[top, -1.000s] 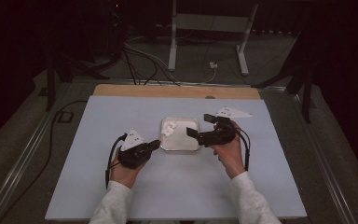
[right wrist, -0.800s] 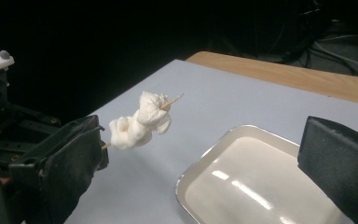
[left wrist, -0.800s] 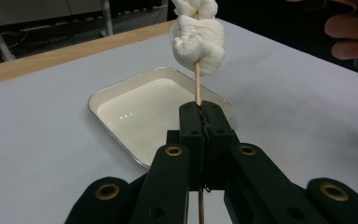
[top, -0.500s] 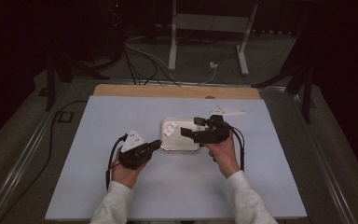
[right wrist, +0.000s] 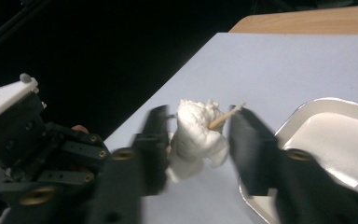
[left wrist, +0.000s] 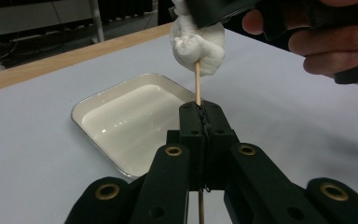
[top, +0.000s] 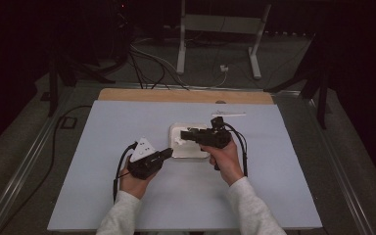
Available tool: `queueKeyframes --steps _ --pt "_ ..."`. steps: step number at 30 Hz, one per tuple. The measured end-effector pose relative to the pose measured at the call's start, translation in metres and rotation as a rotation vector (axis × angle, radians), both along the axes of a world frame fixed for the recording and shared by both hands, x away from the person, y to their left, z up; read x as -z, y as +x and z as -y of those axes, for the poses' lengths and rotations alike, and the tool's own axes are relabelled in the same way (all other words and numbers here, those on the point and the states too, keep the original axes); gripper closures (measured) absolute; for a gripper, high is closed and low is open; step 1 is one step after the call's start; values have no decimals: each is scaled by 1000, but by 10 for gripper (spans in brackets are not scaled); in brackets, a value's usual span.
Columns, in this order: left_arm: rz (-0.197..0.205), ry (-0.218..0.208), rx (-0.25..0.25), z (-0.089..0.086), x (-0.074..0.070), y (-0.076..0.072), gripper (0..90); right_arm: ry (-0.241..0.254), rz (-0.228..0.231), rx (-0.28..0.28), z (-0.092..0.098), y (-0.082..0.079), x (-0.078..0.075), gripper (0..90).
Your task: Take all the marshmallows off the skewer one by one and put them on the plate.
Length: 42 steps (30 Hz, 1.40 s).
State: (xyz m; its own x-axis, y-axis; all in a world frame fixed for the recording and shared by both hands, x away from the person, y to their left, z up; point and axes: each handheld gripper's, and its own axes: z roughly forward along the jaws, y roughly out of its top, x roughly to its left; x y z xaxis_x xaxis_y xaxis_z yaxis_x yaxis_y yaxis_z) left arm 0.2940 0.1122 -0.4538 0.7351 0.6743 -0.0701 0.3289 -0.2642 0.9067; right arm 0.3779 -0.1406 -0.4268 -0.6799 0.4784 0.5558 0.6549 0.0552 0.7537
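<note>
Left gripper view, left hand-held gripper (left wrist: 200, 122) clamping skewer (left wrist: 197, 84), right hand-held gripper (right wrist: 196, 140) narrowing around dough lump (right wrist: 196, 133), tray (left wrist: 88, 103) behind.

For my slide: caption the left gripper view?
Left hand-held gripper clamps a wooden skewer holding a white lump above a white tray.

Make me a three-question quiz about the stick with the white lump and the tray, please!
1. Where is the white lump?
A. on the top end of the stick
B. lying in the tray
C. on the floor

2. What colour is the tray?
A. red
B. white
C. green

3. How is the left gripper?
A. wide open
B. shut on the stick
C. lying on the table

Answers: 1 A, the lump sits speared on the stick above the tray. 2 B, the tray looks glossy white. 3 B, the left gripper's jaws press together with the stick between them.
</note>
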Motion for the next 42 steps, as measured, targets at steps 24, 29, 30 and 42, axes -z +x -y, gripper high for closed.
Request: queueKeyframes --steps 24,29,30,42 --pt "-14 14 5 -8 3 3 900 26 17 136 40 4 -16 771" --pt "-16 17 1 -6 3 3 900 -80 33 140 35 5 -6 758" --pt "-18 15 -3 -7 3 3 900 -103 36 144 33 5 -3 756" --pt "-35 -2 -15 -9 4 5 900 -349 9 169 18 12 40 750"
